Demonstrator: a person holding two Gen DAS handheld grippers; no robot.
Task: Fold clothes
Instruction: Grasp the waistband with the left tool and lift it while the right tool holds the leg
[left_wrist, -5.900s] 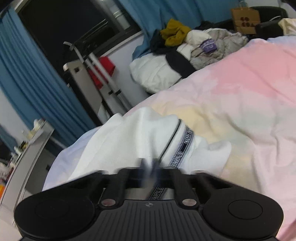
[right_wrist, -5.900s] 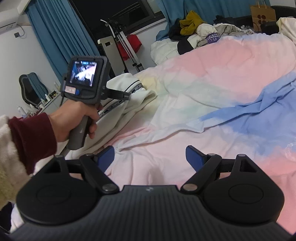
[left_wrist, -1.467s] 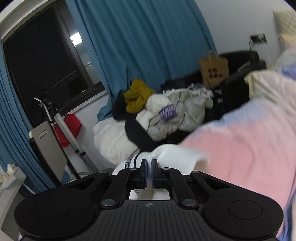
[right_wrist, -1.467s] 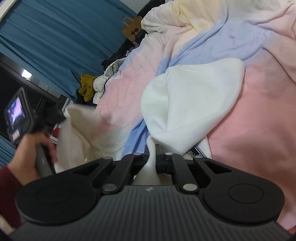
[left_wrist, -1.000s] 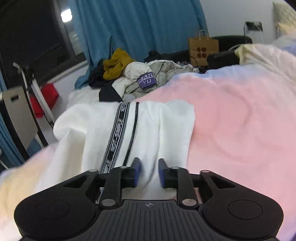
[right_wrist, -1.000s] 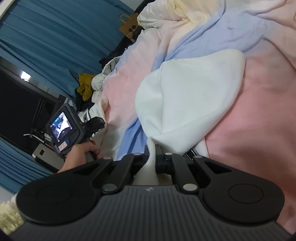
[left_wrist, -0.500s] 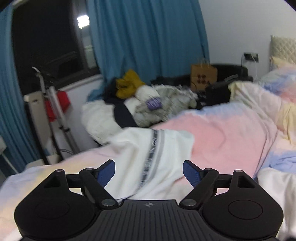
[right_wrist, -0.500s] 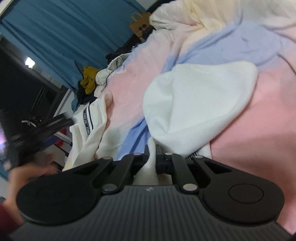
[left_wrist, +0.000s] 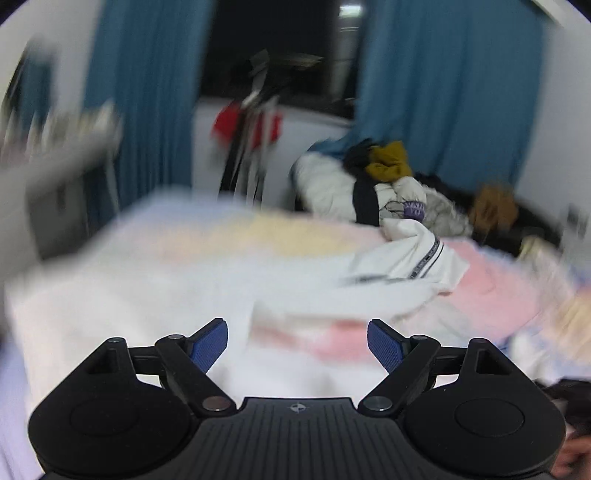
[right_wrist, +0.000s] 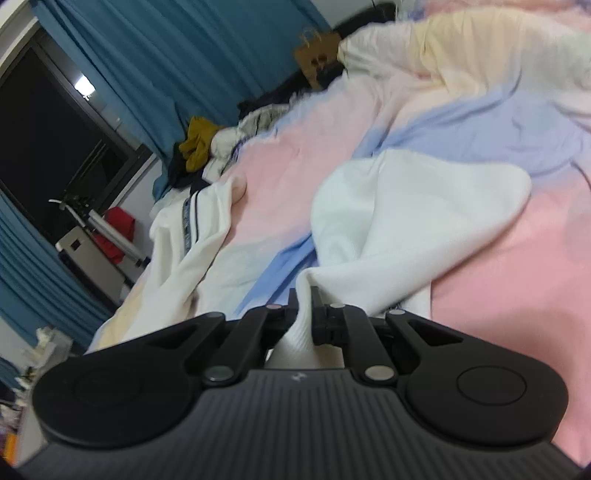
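The garment (right_wrist: 406, 221) is a white knit piece spread across the bed (right_wrist: 517, 295). At the left of the right wrist view, its striped end (right_wrist: 188, 218) is laid near the bed's far edge; at the right, the plain body is bunched on the pink and blue cover.

The left gripper (left_wrist: 297, 345) is held over the bed with its jaws wide. They have just been opening, and nothing is seen between them. The striped end is shown well ahead of it in the left wrist view, which is blurred.

The right gripper (right_wrist: 304, 314) is closed, and a fold of the garment's near edge is pinched between its jaws.

The fabric is judged to be soft, light and limp, with no stiffness of its own. An unsupported span will sag and crease. It should be taken at a hem or corner, a thin layer only, and both ends kept taut while a fold is laid. A thick bunch is likely to slip from the pads.
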